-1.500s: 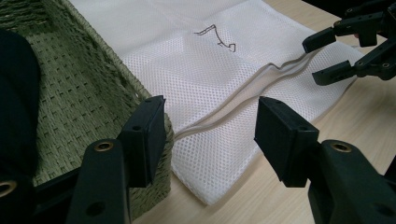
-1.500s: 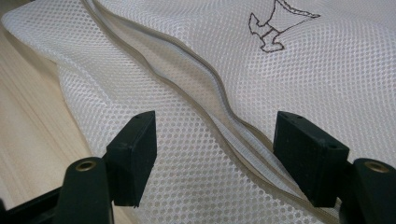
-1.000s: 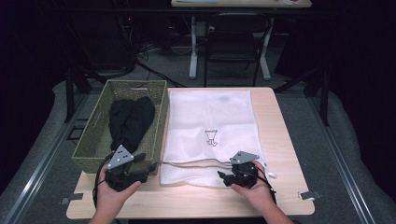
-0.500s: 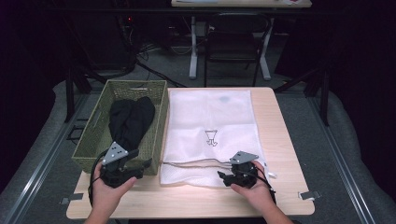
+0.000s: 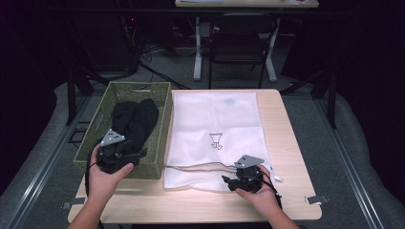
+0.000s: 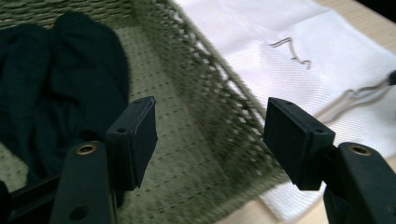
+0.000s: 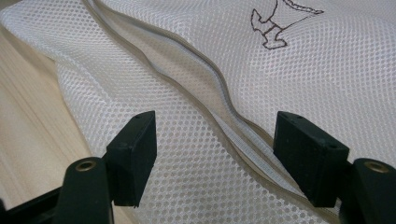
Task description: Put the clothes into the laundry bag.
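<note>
Black cloth in green woven basket, beside mesh bag.

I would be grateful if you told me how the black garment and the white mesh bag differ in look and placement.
The black garment is dark, opaque and bunched up, while the white mesh bag is pale, netted and spread flat. The garment lies inside the green woven basket; the bag lies directly on the wooden table beside that basket. The bag bears a small printed mark and a zipper; the garment looks plain. Both are soft fabric, and neither is gripped.
</note>
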Available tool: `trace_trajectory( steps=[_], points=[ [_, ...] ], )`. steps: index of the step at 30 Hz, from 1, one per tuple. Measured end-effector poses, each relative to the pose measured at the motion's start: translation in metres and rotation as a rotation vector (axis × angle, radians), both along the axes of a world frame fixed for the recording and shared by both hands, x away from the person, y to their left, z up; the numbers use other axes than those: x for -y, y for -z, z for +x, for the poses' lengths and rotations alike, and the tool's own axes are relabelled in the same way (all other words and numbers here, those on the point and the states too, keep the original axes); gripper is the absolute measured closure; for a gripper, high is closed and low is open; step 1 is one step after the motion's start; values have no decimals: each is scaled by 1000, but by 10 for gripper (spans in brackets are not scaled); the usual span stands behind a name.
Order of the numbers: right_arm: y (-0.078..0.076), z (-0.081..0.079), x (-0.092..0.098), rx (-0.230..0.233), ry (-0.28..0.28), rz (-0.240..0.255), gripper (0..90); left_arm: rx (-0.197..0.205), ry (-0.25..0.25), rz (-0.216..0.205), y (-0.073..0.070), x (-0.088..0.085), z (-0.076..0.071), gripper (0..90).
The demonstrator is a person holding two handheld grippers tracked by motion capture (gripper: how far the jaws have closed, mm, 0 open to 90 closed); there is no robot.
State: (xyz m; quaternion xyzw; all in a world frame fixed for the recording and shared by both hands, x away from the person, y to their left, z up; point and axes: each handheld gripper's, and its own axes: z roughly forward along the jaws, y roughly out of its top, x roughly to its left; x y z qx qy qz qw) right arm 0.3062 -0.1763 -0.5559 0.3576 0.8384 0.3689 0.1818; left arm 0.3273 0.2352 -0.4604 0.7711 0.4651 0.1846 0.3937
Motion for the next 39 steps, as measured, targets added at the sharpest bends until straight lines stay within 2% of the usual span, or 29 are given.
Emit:
trace_trajectory(
  steps=[3,10,13,24,36,38,39],
  points=[
    [0,0,0,1,1,1,302,3,-5,20,-1,-1,7,348],
    [0,0,0,0,2,1,302,13,-21,33,-4,-2,19,348],
    [0,0,0,1,2,0,303,14,-30,27,-9,-2,26,349],
    [-1,0,1,6,0,0,302,30,-42,65,-23,-2,44,349],
    [-1,0,2,8,3,1,302,25,-81,61,-32,-7,62,348],
    [-1,0,2,8,3,1,302,39,-90,45,-31,-9,66,350],
    [-1,0,2,8,3,1,302,32,-93,42,-30,-10,67,350]
  ],
)
